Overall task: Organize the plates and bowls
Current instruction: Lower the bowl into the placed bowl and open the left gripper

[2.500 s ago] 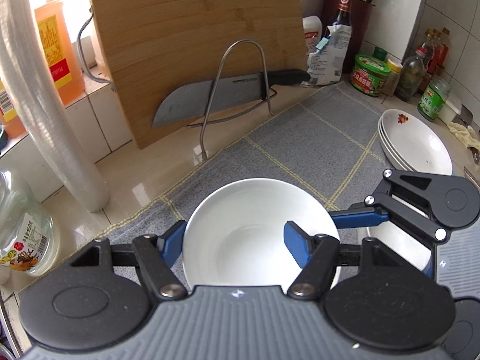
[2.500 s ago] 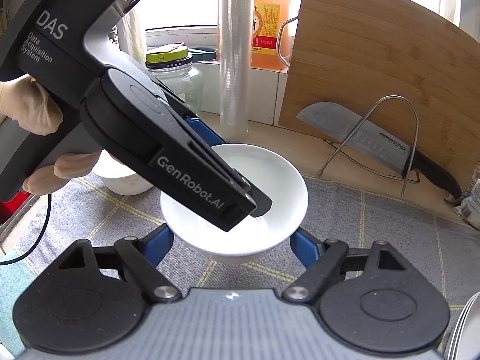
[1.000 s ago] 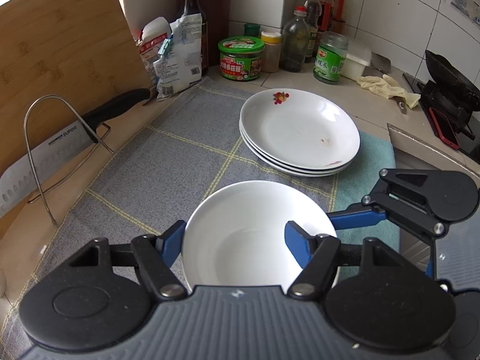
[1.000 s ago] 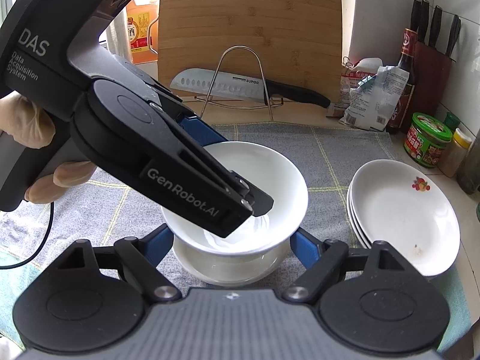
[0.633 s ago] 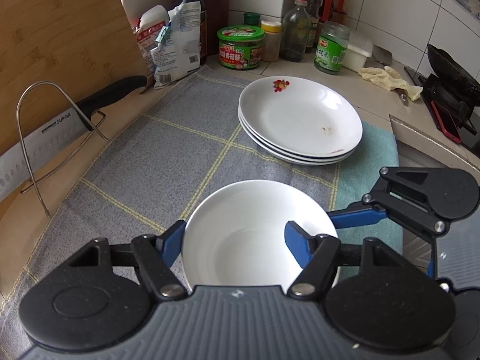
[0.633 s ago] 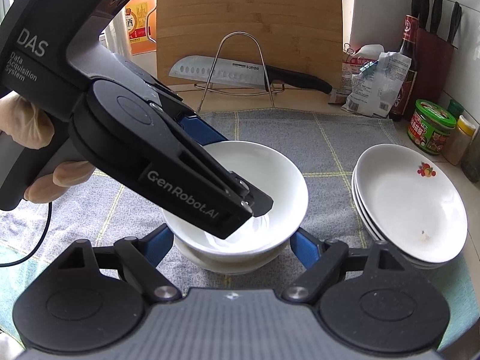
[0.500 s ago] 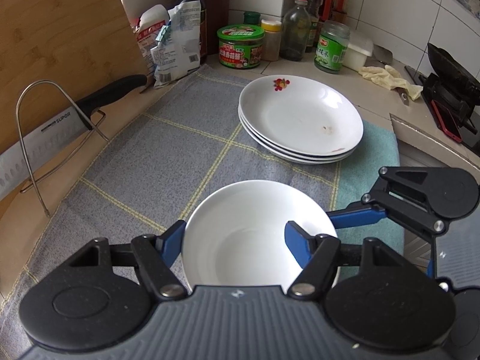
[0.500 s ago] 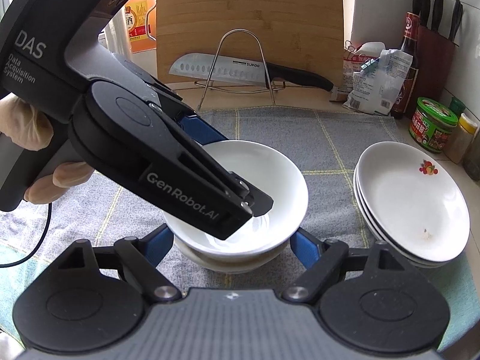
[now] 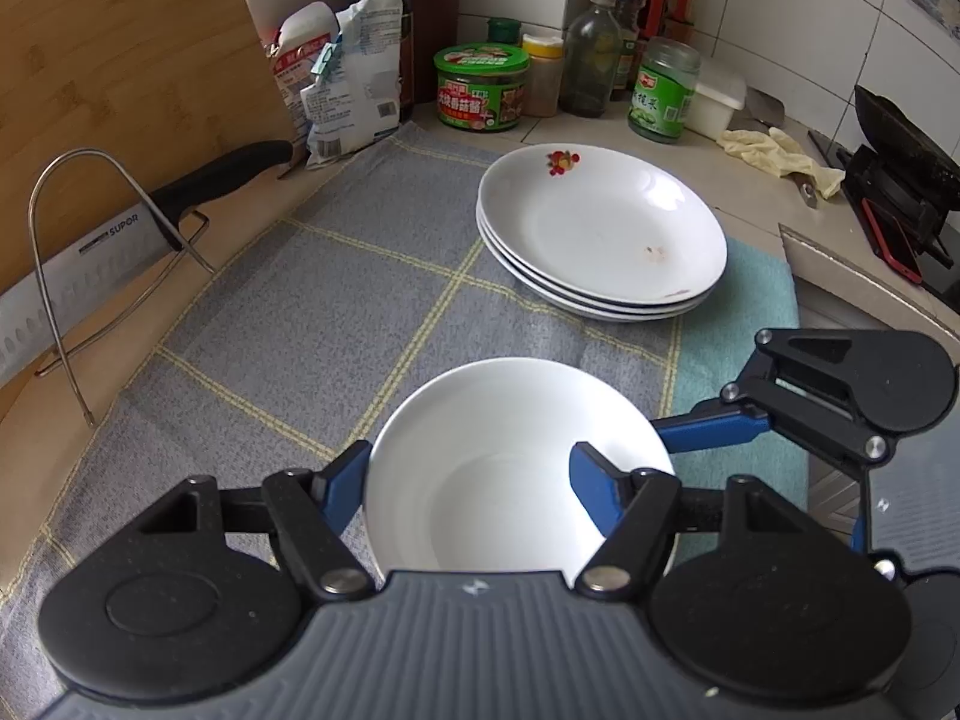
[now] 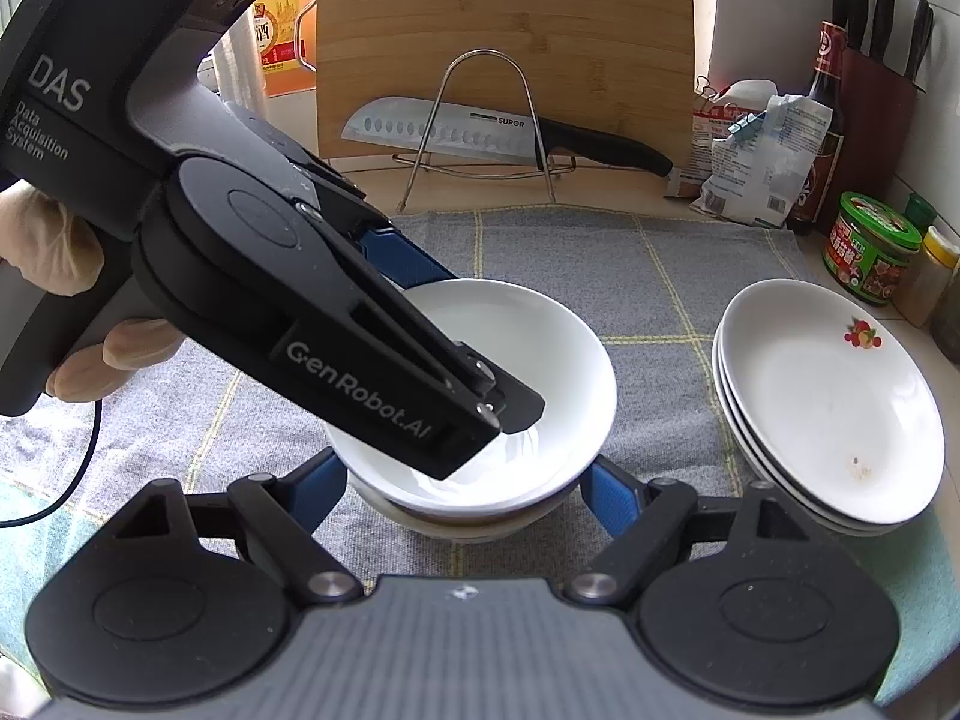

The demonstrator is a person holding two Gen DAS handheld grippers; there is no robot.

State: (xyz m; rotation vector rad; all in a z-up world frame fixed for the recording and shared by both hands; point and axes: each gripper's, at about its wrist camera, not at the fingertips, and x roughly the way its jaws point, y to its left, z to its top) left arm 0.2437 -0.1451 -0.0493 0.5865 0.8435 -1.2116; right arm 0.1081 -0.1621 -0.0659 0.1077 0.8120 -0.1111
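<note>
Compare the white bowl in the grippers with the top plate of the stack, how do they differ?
The bowl is deep and plain; the top plate is shallow, with a red flower print at its rim. The bowl is gripped at its rim by the left gripper over another bowl; the plate lies free on its stack. Both are round and white.

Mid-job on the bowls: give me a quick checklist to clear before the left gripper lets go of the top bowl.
1. Left gripper clamped on the top bowl rim: ok.
2. Top bowl nested in the lower bowl: ok, it sits inside.
3. Top bowl level in the stack: cannot tell.
4. Right gripper gripping the lower bowl: cannot tell, fingers flank it.
5. Plate stack apart from the bowls: ok.
6. Bowls resting on the grey cloth: ok.
</note>
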